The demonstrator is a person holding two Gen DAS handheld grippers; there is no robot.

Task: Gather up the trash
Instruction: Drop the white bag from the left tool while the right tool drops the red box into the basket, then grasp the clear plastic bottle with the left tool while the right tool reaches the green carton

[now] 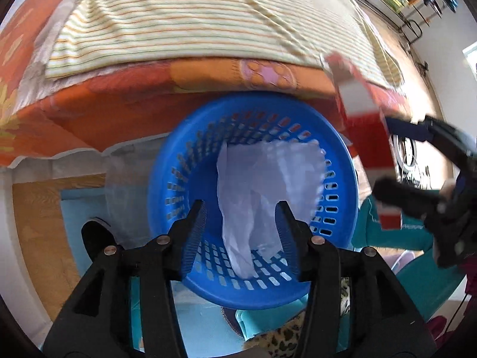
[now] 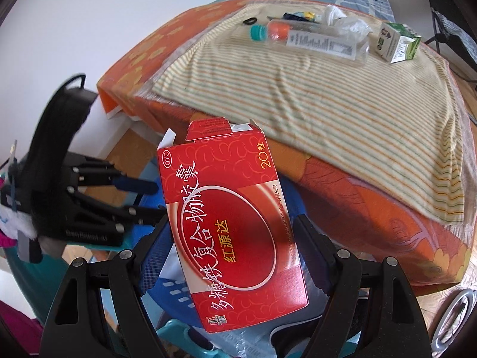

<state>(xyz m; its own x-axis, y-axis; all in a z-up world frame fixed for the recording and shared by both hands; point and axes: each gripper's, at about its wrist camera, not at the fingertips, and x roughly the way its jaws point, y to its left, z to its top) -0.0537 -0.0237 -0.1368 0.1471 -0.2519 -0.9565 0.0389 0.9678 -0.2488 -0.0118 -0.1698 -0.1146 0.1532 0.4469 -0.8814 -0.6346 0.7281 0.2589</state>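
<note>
A blue perforated basket [image 1: 184, 155] stands at the bed's edge with a white crumpled plastic bag [image 1: 268, 185] falling into it. My left gripper [image 1: 241, 220] is open just above the basket, with the bag between its fingers but not clamped. My right gripper [image 2: 232, 238] holds a red medicine box [image 2: 235, 223] beside the basket's rim; whether the fingers clamp it is unclear. The box also shows in the left wrist view [image 1: 366, 125] at the right. More trash lies on the striped cloth: a clear bottle [image 2: 316, 40], a teal cap [image 2: 258, 32], a green-white carton [image 2: 398, 43], crumpled plastic [image 2: 348, 22].
The bed [image 2: 372, 191] has an orange floral cover and a striped cloth [image 2: 328, 101] on top. A white wall lies to the left. Wooden floor and a teal item [image 1: 411, 229] lie below. A metal rack [image 1: 396, 3] stands at the far right.
</note>
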